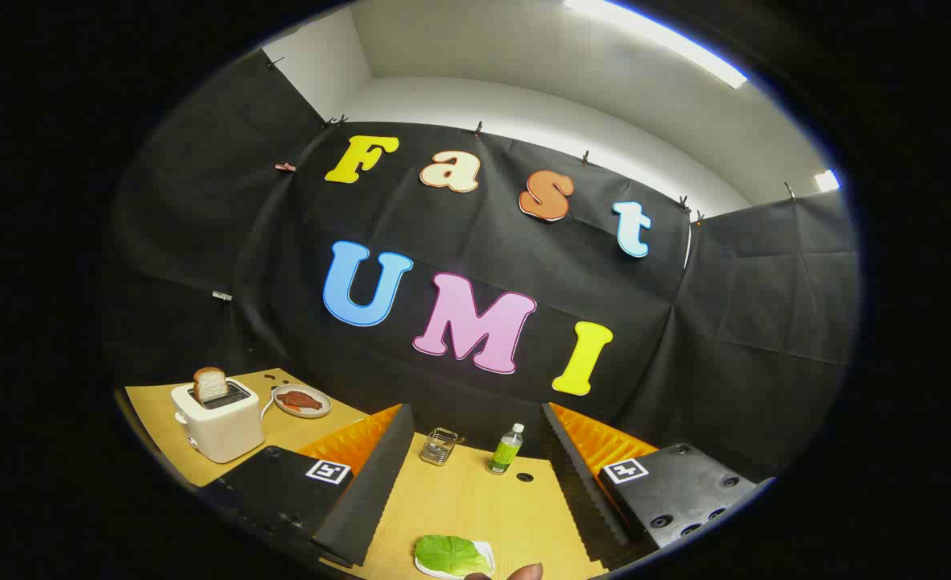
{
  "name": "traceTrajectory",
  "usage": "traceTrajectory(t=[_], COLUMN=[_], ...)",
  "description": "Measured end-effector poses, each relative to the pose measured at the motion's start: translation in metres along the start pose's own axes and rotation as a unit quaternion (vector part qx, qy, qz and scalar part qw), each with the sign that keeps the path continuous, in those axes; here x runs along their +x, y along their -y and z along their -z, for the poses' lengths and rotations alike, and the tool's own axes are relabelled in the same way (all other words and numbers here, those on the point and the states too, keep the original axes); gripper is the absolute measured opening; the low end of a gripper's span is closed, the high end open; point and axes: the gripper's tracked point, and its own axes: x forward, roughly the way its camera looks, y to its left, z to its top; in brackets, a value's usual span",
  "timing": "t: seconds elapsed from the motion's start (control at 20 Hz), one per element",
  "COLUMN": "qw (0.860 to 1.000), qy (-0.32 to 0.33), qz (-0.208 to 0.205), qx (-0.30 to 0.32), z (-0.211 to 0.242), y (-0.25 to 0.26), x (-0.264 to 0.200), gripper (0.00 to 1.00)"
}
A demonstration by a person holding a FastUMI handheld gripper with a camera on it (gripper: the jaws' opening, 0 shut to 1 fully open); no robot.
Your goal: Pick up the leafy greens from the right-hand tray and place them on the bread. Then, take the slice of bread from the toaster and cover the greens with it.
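The tool (475, 491) is spread wide and grips nothing. Between its fingers, low on the tabletop (475, 499), the leafy greens (449, 554) lie on a white tray (485, 553). Off to the left, a bread slice (210, 384) stands upright in the toaster (217, 423)

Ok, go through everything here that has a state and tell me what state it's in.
Gripper: fingers wide open, holding nothing.
White toaster: toast slice standing up out of its slot.
Green leafy lettuce: lying on small white tray, between the fingers.
Green-labelled plastic bottle: upright, capped.
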Motion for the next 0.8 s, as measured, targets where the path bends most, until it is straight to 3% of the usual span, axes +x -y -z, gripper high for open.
traceTrajectory(t=[0.8], qw=[1.0], qy=[0.002], qz=[0.005], qx=[-0.007], z=[0.001], y=[0.011], x=[-0.008], gripper=[0.97])
